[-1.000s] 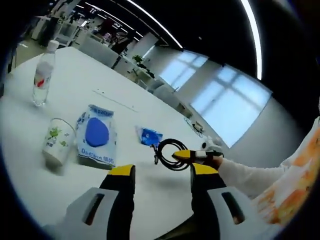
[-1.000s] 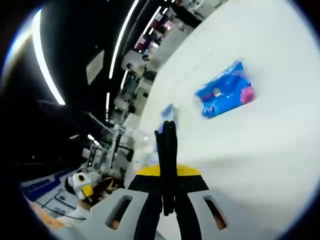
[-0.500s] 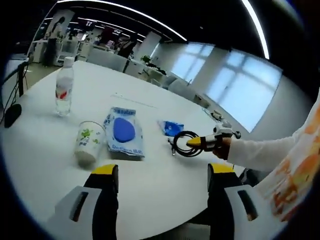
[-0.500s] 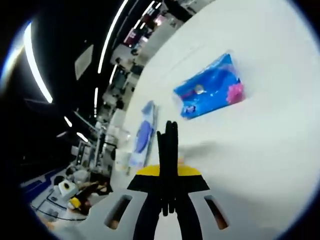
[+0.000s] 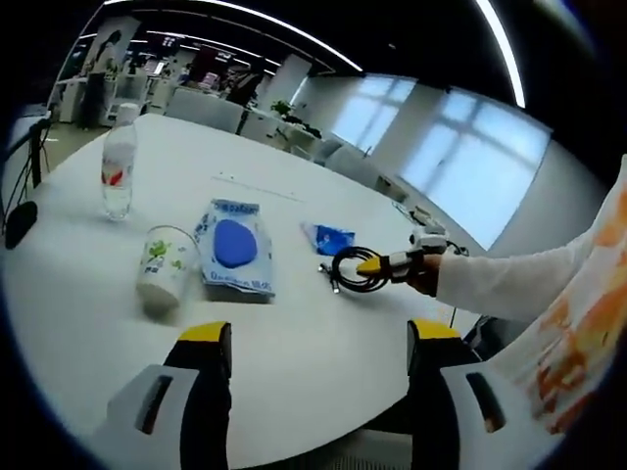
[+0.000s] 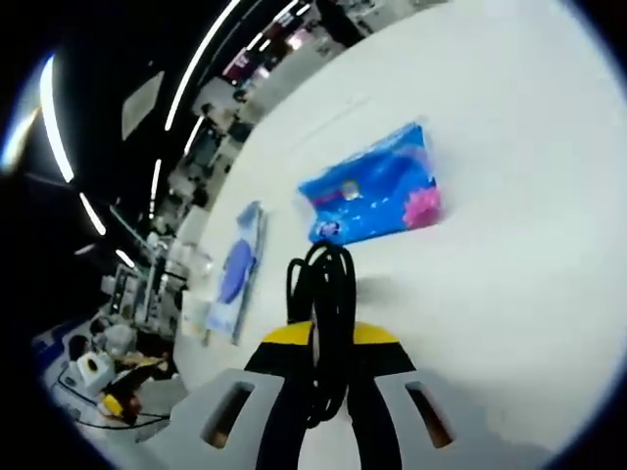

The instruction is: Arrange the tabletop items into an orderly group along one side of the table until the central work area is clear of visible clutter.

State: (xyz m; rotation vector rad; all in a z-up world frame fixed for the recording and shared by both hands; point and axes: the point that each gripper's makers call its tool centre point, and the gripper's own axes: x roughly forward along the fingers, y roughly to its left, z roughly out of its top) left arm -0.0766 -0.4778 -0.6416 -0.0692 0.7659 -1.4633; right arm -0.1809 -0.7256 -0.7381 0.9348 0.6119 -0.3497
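My left gripper (image 5: 318, 338) is open and holds nothing, low over the near edge of the white table (image 5: 294, 343). Ahead of it lie a paper cup (image 5: 165, 266), a blue-and-white wipes packet (image 5: 235, 257) and a small blue packet (image 5: 328, 237). A clear water bottle (image 5: 118, 171) stands farther left. The right gripper (image 5: 377, 264) comes in from the right, shut on a black coiled cable (image 5: 351, 271) just above the table. In the right gripper view my right gripper (image 6: 321, 333) pinches the cable (image 6: 323, 279), with the small blue packet (image 6: 377, 196) just beyond and the wipes packet (image 6: 235, 269) to the left.
A black object with a cord (image 5: 20, 223) lies at the table's far left edge. A person's white sleeve (image 5: 500, 284) reaches in from the right. Chairs and desks (image 5: 255, 122) stand beyond the far edge.
The left jaws have spread wider. The right gripper has carried the cable closer to the small blue packet. Both views have shifted with the hands.
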